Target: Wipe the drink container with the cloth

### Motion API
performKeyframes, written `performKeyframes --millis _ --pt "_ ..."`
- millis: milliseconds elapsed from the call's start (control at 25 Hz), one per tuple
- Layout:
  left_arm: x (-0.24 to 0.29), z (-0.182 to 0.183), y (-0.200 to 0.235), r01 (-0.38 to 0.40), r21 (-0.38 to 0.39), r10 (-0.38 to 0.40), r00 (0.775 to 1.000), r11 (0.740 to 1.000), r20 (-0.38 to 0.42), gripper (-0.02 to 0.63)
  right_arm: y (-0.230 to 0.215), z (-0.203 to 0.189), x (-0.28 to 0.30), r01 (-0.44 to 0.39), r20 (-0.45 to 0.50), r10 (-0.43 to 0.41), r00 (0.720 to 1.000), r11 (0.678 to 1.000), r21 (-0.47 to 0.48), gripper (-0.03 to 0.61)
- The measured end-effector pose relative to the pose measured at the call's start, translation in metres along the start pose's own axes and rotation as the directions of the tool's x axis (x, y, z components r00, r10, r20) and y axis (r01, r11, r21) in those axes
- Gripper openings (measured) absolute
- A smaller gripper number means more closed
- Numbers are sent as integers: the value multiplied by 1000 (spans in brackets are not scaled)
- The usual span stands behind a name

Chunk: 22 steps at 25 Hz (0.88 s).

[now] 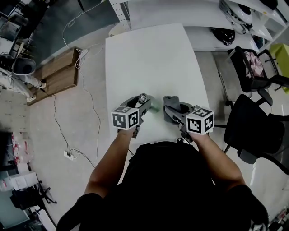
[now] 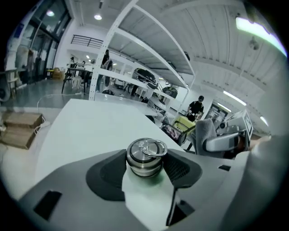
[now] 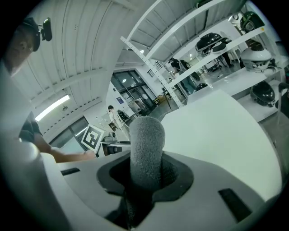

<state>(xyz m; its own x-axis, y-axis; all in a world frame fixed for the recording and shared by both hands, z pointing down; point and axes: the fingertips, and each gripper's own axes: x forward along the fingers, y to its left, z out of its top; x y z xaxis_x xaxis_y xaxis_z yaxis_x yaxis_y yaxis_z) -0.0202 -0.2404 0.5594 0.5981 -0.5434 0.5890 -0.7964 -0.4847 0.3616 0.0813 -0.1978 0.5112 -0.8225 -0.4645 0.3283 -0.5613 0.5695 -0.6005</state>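
In the head view both grippers hang side by side over the near end of the white table [image 1: 149,58]. My left gripper [image 1: 144,101] is shut on the drink container [image 1: 143,97], a pale green bottle with a steel ring-pull cap. In the left gripper view the bottle [image 2: 145,157] stands between the two dark pads of the left gripper [image 2: 144,170]. My right gripper [image 1: 171,104] is shut on a grey cloth [image 1: 173,109]. In the right gripper view the cloth [image 3: 146,146] sticks up as a roll out of the right gripper [image 3: 146,175]. Cloth and bottle are a short gap apart.
Two black office chairs [image 1: 253,122] stand right of the table. Wooden boxes [image 1: 56,74] and cables lie on the floor at the left. A second white table and shelves with helmets [image 1: 235,13] stand beyond the far right corner.
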Motion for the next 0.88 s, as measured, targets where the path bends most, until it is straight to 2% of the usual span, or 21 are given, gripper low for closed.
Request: performKeyframes --millis 80,160,280,560,880 --pt "-8 -9 -2 13 -101 -12 1000 995 16 259 10 -10 9 -38 -13 39 999 999 28 110" --pt "-17 -14 -1 26 -203 -19 999 979 40 259 19 -18 20 -67 -23 68 997 996 52 110" --pt "-26 -20 0 46 -298 -24 997 953 75 259 27 -29 38 -88 -37 92 995 992 91 110" --pt "-32 -39 12 22 -350 0 998 937 61 259 58 -37 72 -144 -14 149 989 973 179 110" --pt "-34 -43 27 18 -433 22 996 901 87 259 56 -50 82 -132 18 132 991 963 235 109"
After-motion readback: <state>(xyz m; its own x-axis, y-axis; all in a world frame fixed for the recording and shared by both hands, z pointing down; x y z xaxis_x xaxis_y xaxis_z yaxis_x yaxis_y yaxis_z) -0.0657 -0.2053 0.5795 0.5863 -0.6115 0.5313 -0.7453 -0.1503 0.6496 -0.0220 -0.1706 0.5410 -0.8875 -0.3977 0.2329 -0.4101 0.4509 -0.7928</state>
